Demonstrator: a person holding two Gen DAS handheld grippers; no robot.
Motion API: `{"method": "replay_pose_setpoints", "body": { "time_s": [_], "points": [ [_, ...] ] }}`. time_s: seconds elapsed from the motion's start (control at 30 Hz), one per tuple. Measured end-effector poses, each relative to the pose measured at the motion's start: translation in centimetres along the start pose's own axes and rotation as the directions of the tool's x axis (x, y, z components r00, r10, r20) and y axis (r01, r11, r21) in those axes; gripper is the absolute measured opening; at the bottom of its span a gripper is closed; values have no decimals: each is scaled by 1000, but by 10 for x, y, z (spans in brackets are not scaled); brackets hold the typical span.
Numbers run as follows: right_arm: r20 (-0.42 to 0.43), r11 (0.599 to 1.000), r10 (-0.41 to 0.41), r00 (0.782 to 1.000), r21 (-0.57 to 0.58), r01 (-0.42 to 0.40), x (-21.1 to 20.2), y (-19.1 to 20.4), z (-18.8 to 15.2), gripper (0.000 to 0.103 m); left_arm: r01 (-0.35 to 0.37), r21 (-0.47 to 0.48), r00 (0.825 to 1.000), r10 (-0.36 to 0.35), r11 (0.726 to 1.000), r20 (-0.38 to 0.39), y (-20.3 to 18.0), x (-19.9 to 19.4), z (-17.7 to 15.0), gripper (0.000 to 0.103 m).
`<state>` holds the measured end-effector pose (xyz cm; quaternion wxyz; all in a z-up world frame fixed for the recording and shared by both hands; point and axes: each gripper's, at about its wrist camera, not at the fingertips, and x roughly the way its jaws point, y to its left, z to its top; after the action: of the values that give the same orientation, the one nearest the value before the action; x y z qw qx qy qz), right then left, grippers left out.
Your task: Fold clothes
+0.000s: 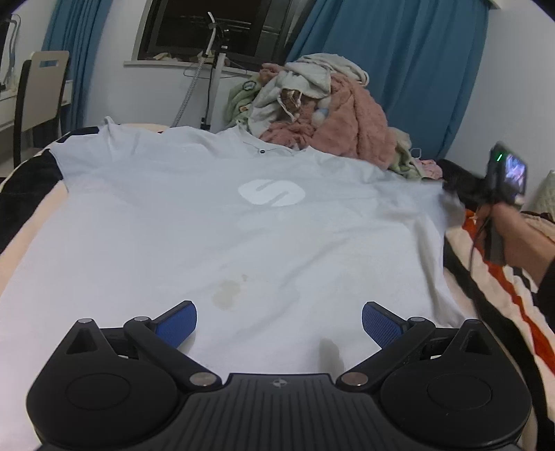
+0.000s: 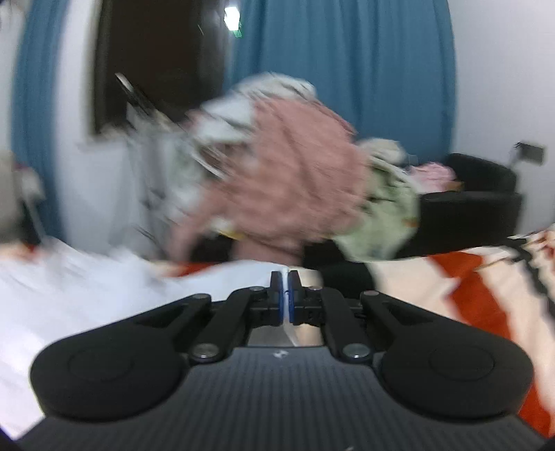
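A bed (image 1: 20, 229) covered by a cream, orange and black patterned blanket (image 1: 485, 277) fills the near and middle of the scene. Blue curtains (image 1: 399, 69) hang on the far wall on both sides of a dark window (image 1: 208, 27).

Spread flat on the bed, collar toward the far side, lies a large pale-blue T-shirt with a white oval logo (image 1: 270, 193) on the chest and a few brownish stains low on its front (image 1: 242, 236). Its dark sleeve trim shows at the far left. At the far end of the bed, just beyond the collar, rises a heap of unfolded laundry topped by a fluffy pink garment (image 1: 347, 118) with grey-white and pale-green pieces around it.

The left claw (image 1: 279, 321) hovers over the shirt's near hem, its blue-padded fingers spread wide apart with nothing between them.

The right claw (image 2: 285, 295) is at the shirt's right edge — its own camera, heavily blurred, shows the two pads pressed nearly together with a thin strip of the pale fabric caught between them. From the left wrist view a hand (image 1: 513, 239) grips that tool's handle at the right, beside the lifted edge of the shirt.

A pale chair (image 1: 41, 93) stands at the far left.
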<state>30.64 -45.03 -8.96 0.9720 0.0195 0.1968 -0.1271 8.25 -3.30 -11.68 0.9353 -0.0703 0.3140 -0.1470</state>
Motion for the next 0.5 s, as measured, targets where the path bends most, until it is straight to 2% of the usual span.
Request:
{"method": "replay_pose_setpoints", "body": {
  "time_s": [0.1, 0.13, 0.17, 0.23, 0.27, 0.4, 0.5],
  "points": [
    [-78, 996, -86, 993, -36, 83, 23, -19, -13, 9, 11, -2, 1000, -11, 1000, -8, 0, -1, 2, 102],
    [-100, 996, -84, 991, -30, 82, 23, -24, -16, 12, 13, -3, 1000, -13, 1000, -8, 1, -2, 3, 102],
    [-108, 997, -77, 991, -4, 77, 18, -28, -20, 20, 16, -4, 1000, -16, 1000, -9, 1, -3, 4, 102],
    [-88, 997, -41, 995, 65, 46, -3, -32, -23, 77, 22, -6, 1000, -22, 1000, -11, 1, -5, 5, 102],
    [-67, 995, -24, 998, 99, 30, -16, -33, -24, 87, 24, -7, 1000, -24, 1000, -11, 2, -6, 6, 102],
    [-11, 988, 29, 1000, 151, -27, -83, -12, -21, 86, 37, -8, 999, -37, 999, -14, 2, -10, 8, 102],
    [20, 981, 59, 998, 184, -61, -159, 11, -23, 86, 53, 36, 999, -53, 998, -5, -3, -20, 4, 101]
  ]
}}
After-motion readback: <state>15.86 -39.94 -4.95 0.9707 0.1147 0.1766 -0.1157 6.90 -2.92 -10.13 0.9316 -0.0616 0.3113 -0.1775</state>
